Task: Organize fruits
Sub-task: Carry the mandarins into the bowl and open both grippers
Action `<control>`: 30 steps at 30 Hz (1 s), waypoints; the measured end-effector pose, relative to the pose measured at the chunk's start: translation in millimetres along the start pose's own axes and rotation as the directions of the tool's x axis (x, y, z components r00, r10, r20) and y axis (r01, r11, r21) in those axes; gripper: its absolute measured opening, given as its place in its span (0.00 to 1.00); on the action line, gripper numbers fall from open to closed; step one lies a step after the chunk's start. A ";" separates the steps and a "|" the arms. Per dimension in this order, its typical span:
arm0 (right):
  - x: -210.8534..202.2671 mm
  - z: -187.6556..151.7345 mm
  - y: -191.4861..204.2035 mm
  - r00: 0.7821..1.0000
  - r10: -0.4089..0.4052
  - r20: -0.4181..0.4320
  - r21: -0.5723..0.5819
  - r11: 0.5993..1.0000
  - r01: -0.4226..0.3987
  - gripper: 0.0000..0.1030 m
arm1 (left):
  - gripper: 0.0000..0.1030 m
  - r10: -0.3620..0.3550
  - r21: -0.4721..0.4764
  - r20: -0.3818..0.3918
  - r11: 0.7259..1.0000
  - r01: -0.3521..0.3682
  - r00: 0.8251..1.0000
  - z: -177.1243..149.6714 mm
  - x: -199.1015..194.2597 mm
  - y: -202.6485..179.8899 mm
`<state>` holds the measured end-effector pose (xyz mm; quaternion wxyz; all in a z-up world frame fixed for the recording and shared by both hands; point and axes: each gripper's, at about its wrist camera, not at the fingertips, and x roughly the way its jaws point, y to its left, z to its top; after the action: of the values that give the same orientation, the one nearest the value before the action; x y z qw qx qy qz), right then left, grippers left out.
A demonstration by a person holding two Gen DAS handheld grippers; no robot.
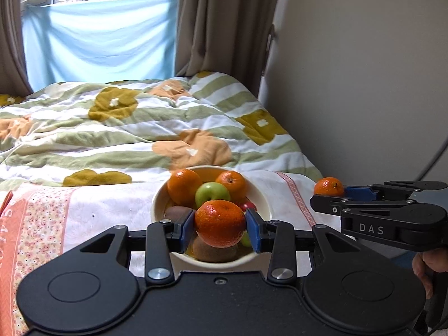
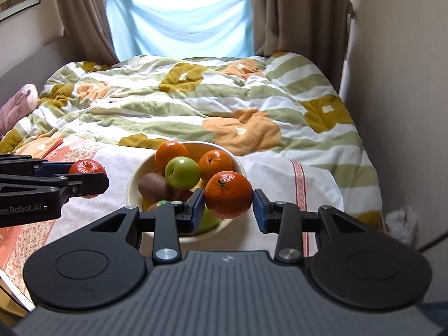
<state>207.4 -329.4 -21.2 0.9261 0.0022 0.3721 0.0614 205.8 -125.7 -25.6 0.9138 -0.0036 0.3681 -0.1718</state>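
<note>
Early going — 2 round orange mandarins lifted, 1 clamped in left gripper (image 1: 220, 228), other (image 2: 228, 195) pinched by right gripper (image 2: 228, 207); cream ceramic bowl (image 2: 131, 193) on bed, still heaped with oranges, green apple (image 2: 182, 172), kiwis.

right tool (image 2: 228, 203) clamped on an orange (image 2: 228, 194), blue pads (image 2: 198, 205) on both sides, fruit held clear above the near right rim of the cream bowl (image 2: 131, 193). bowl sits on a floral cloth (image 2: 98, 168) on the bed, holding two more oranges (image 2: 171, 154), a green apple (image 2: 182, 172), kiwis (image 2: 154, 186); something green partly hidden under the held orange. left tool (image 2: 92, 179) comes in from the left edge, gripping a second orange (image 2: 85, 166) left of the bowl. striped flower duvet (image 2: 224, 98) behind, blue sheet (image 2: 182, 16) across the window, curtains either side
</note>
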 end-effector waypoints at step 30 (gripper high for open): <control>131.4 10.7 -27.3 0.970 0.189 -0.152 -0.015 0.981 -0.193 0.51 | 0.89 0.215 -0.024 -0.057 0.976 -0.216 0.975 18.2 132.0 37.3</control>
<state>311.9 -340.9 -105.4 0.8853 0.0195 0.4376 0.1559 318.1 -134.6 -106.0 0.9165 0.0272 0.3936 -0.0662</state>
